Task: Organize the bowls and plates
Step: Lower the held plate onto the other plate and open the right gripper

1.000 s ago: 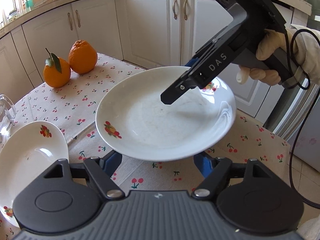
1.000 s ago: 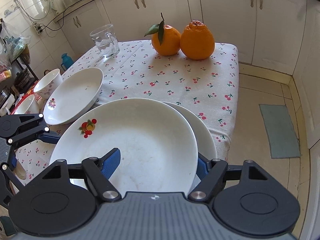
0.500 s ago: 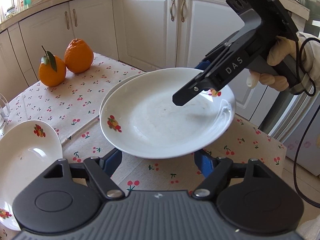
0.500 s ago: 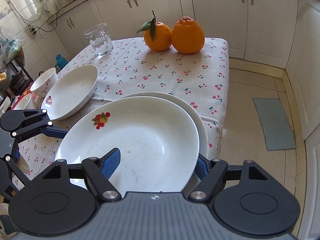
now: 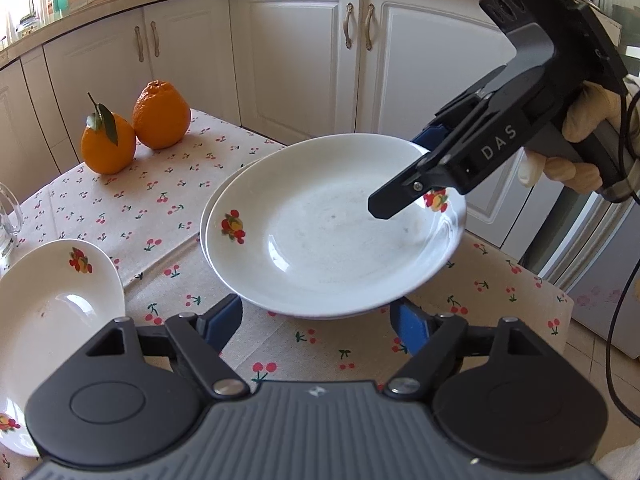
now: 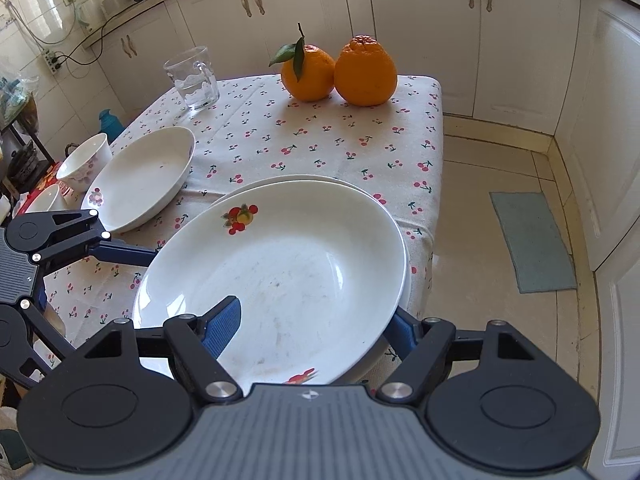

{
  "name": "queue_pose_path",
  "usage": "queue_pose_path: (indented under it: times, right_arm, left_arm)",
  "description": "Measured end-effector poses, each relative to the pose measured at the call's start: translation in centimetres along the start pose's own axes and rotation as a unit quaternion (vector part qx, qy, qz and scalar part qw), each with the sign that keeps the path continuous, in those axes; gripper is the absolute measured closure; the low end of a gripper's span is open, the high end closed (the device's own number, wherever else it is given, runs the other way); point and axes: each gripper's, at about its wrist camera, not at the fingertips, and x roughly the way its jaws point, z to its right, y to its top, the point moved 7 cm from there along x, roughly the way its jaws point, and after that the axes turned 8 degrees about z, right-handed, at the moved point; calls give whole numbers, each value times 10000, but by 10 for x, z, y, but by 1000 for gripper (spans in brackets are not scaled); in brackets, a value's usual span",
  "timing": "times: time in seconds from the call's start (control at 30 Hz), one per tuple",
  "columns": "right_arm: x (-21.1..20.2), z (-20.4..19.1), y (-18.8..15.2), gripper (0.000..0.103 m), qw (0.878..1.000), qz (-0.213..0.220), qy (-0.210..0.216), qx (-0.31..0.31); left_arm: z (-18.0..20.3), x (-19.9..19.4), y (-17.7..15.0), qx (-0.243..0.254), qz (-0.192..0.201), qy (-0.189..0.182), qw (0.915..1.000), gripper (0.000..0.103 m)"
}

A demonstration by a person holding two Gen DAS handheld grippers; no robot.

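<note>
Two plates stacked near the front of the desk (image 6: 320,140): top plate (image 6: 288,264) nested in the lower plate (image 6: 280,179), sitting a bit off-centre, so only a sliver of the lower rim peeks out behind it. Nothing in the top one apart from faint smudges and a little fruit print on the rim.

Third plate (image 6: 144,176) off to the side, deeper looking, also empty bar a tiny speck. Two bowls (image 6: 86,160) (image 6: 46,200) behind it at the desk's far edge; can't see into either. One glass mug (image 6: 194,76), hard to say if there's any water in it. Two oranges (image 6: 308,74) (image 6: 366,72) touching each other at the back, one with a leaf on.

So, counted: three plates, two bowls, one mug, two oranges.

Right claw (image 6: 312,322) pinching the top plate by its near rim, one blue finger over the inside, the other tucked out of sight under the outside wall. Gloved hand (image 5: 580,152) on its handle, partly cut off by the frame.

Left claw (image 5: 316,322) spread, jaws just been opening, the opposite rim of the stack sitting over the gap between them but not pressed by either pad. In that view, third plate cut off at the left edge.
</note>
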Motion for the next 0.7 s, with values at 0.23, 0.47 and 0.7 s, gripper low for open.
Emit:
queue_pose_path:
  times: [0.23,0.47,0.7]
  right_arm:
    - [-4,-5,-3,21,9999,-42,-151,-39]
    - [-4,-9,-5,21,9996,-70,-271,-77]
    - [-6,-13,-9,21,9993,-81,-352,-139]
  left_arm:
    - [5,-8,-1,-58,91,-7,9999,21]
    - [14,-26,-5,-42,207,51,9998,21]
    - [20,-44,-10,6,346,173,9993,17]
